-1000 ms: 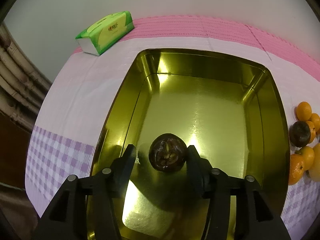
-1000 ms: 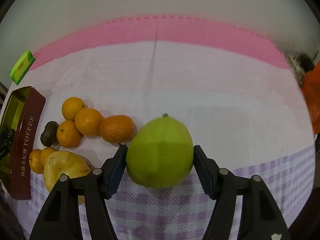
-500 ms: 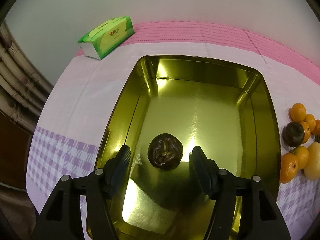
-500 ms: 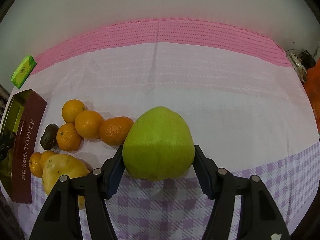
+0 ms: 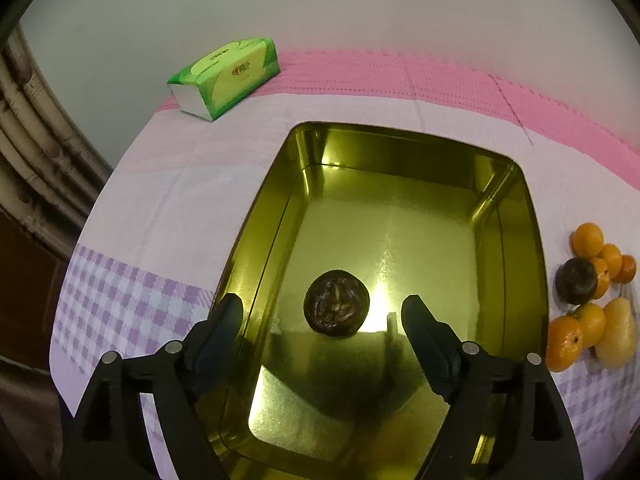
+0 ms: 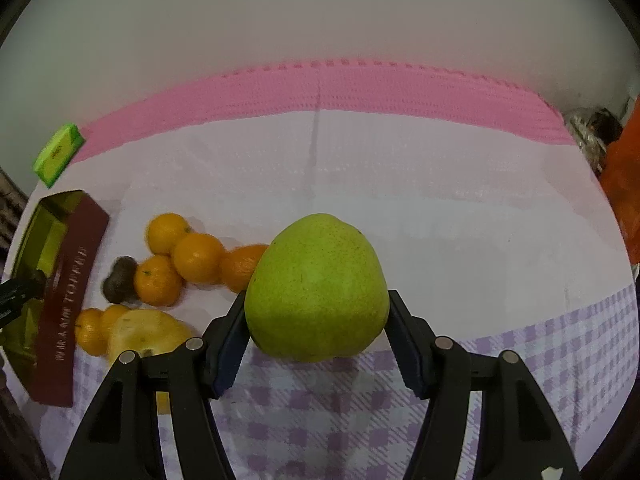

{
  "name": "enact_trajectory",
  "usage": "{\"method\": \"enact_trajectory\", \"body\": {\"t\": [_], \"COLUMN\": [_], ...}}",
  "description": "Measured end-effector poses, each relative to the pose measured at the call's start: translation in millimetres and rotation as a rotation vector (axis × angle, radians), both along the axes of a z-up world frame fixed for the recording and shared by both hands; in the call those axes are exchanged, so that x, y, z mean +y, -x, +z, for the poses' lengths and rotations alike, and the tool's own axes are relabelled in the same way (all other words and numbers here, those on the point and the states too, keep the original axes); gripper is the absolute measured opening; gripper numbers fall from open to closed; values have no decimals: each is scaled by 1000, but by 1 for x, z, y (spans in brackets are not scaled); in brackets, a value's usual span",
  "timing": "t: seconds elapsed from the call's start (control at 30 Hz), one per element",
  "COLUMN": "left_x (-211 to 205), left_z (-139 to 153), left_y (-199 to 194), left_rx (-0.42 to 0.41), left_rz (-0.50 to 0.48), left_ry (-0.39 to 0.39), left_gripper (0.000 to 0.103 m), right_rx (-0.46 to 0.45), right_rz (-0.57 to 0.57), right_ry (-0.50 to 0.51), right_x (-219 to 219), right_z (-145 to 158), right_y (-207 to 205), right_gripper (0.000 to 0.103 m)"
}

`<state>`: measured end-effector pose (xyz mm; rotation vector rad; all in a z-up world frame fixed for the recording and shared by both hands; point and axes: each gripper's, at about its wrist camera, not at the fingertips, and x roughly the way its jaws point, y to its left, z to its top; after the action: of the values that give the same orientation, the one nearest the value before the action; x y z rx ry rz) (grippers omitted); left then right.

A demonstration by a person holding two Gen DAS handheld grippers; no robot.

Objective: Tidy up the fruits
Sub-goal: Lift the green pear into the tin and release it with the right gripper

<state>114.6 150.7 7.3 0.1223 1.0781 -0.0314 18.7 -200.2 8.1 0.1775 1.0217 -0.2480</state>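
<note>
The left claw [image 5: 322, 312] has just been opening, its jaws spread clear of the dark wrinkled fruit [image 5: 336, 307] lying on the gold tin [image 5: 400, 216] floor between them. The right claw [image 6: 316, 326] grips a green pomelo [image 6: 316, 288] above the tabletop [image 6: 440, 208], with mandarins [image 6: 198, 254] and a yellow pear [image 6: 148, 334] to its left beside the tin.

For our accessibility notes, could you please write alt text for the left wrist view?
The left tool hangs open over a gold tin, its jaws just having widened, with a dark wrinkled fruit lying free on the tin's floor between them. The tin sits on a pink and lilac checked tablecloth, with a green tissue pack behind and oranges to the right.
</note>
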Motion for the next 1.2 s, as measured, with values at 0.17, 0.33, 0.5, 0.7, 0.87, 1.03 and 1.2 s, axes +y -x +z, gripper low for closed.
{"method": "enact_trajectory", "body": {"t": [0.17,0.33,0.5,0.7,0.87,1.03,1.2], "left_x": [7,29,69,105,120,123,120], "left_z": [16,40,59,58,47,43,39], "left_y": [3,5,8,15,14,11,10], "left_rx": [-32,-89,-131,-114,-78,-71,-59], "left_rz": [21,98,256,351,389,391,378], "left_ry": [32,42,47,59,86,102,113], "left_gripper": [83,87,88,88,88,88,88], "right_rx": [-59,-98,-84,-33,8,59,94], "right_rz": [75,211,347,499,590,625,631], "right_ry": [1,-41,-106,-92,-60,-15,13], "right_x": [25,76,134,204,254,280,287], "right_z": [32,56,59,47,30,11,-1], "right_y": [3,-9,-28,-48,-69,-81,-84], "right_gripper": [61,61,61,61,61,61,61]}}
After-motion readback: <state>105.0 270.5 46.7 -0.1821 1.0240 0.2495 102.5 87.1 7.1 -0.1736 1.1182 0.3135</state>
